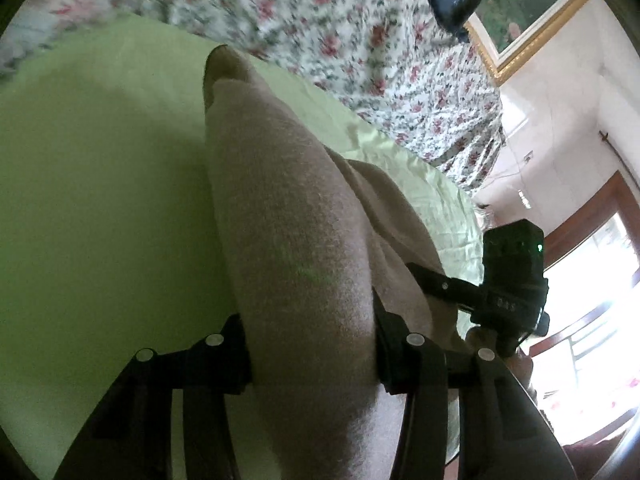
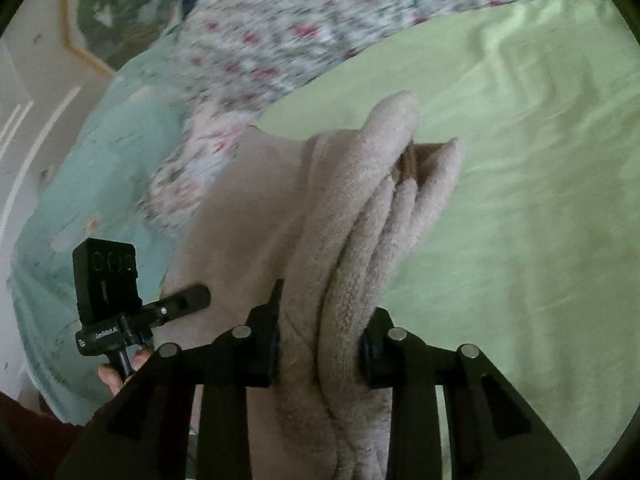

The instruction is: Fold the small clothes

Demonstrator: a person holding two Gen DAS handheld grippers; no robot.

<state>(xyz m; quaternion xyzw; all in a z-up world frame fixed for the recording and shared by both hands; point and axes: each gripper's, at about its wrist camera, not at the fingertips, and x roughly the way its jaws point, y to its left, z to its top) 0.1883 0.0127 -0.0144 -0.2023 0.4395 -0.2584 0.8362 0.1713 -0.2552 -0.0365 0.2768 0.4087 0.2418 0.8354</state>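
A beige fuzzy garment hangs stretched over a light green sheet. My left gripper is shut on one bunched end of it. My right gripper is shut on the other end, where the beige garment gathers in thick folds. The right gripper's body shows in the left wrist view, beside the cloth. The left gripper's body shows in the right wrist view. Both ends are lifted off the sheet.
A floral bedcover lies beyond the green sheet. A pale blue blanket is at the left in the right wrist view. A gold-framed picture hangs on the wall, and a window is at right.
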